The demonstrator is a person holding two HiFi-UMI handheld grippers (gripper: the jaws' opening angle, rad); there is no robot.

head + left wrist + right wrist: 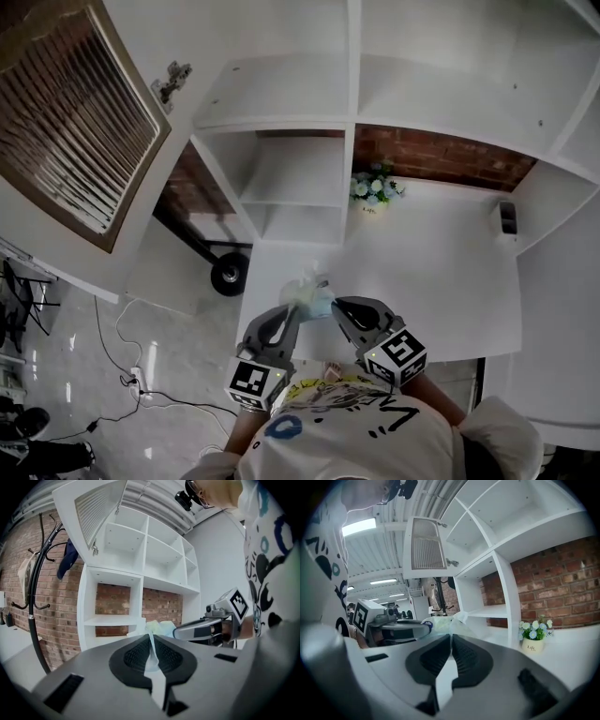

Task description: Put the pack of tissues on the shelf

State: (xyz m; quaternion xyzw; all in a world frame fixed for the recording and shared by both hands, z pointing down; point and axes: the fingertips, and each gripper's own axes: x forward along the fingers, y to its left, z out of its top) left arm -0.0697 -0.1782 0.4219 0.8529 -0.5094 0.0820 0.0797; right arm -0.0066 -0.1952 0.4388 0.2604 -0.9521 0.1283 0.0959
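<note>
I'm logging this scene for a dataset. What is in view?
tissue pack: one, pale, over counter, between both grippers
counter: one, white, below shelves
shelves: one unit, white, against wall
wall: red brick, behind shelves
flowers: one pot, blue-white, counter's back
door: one, white, louvred, open, upper left
wheel: one, black, floor, left of counter
coat rack: one, black, left of shelves
cables: black, floor
left gripper: grey, shut on tissue pack's wrapper
right gripper: grey, likewise

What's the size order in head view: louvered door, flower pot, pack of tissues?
1. louvered door, by far the largest.
2-3. flower pot and pack of tissues look about alike. The pack is nearer the camera and partly covered, so these two are unranked.
</note>
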